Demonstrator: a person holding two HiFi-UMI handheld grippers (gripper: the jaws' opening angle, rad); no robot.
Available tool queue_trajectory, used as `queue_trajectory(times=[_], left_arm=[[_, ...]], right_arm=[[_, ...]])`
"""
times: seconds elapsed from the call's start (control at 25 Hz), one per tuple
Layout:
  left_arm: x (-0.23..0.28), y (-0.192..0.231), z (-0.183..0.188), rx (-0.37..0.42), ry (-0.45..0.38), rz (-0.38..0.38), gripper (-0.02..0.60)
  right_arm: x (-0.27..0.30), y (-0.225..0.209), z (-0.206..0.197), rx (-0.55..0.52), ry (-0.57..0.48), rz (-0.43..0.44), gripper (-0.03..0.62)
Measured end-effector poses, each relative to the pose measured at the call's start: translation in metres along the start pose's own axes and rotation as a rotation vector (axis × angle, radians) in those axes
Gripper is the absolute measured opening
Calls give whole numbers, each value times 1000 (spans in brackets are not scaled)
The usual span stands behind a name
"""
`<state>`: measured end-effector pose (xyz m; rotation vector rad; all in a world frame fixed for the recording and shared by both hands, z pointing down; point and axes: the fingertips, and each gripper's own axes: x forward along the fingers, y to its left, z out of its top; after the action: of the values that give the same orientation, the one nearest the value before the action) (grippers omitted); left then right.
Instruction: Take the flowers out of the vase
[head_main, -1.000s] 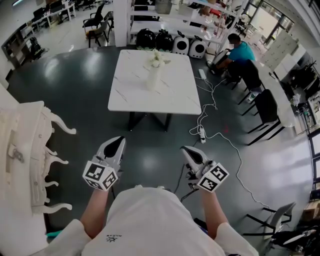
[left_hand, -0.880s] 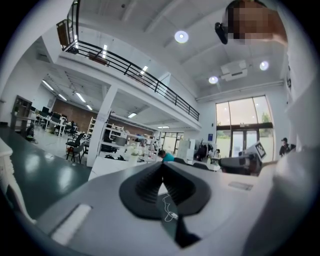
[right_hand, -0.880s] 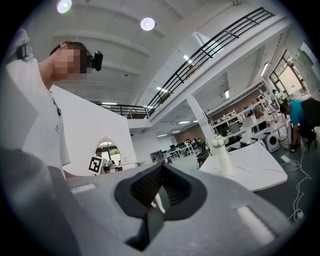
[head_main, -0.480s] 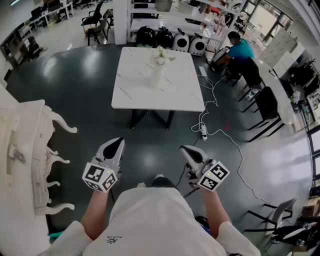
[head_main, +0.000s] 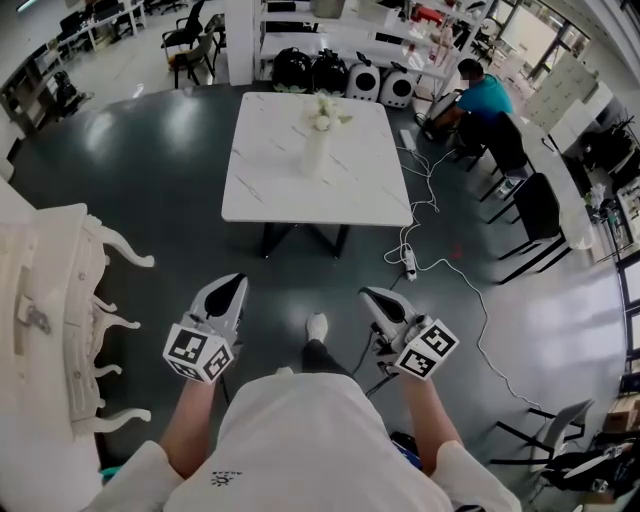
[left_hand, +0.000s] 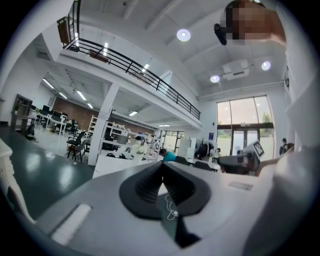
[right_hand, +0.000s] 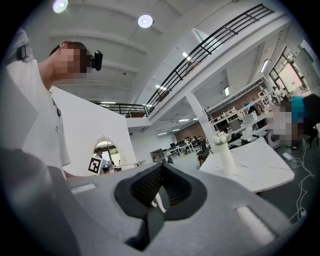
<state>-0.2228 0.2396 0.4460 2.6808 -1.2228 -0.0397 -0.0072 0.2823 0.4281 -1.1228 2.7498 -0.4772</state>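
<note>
A shoe (head_main: 316, 326) has stepped out between the grippers since a second ago, and the table (head_main: 350, 190) has drawn slightly nearer. It is straight ahead, well apart from both grippers. On it the vase (head_main: 314, 155) stands upright with the flowers (head_main: 323, 113) in its mouth. The left gripper (head_main: 232, 287) and right gripper (head_main: 375, 298) are pressed together and empty, and neither looks plainly nearer.
</note>
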Motion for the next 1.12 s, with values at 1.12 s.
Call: queue_trajectory(times=[1.12], left_arm=[[215,56,31,32,8,61,-11]], right_arm=[[90,-201,71,11,9,108,2]])
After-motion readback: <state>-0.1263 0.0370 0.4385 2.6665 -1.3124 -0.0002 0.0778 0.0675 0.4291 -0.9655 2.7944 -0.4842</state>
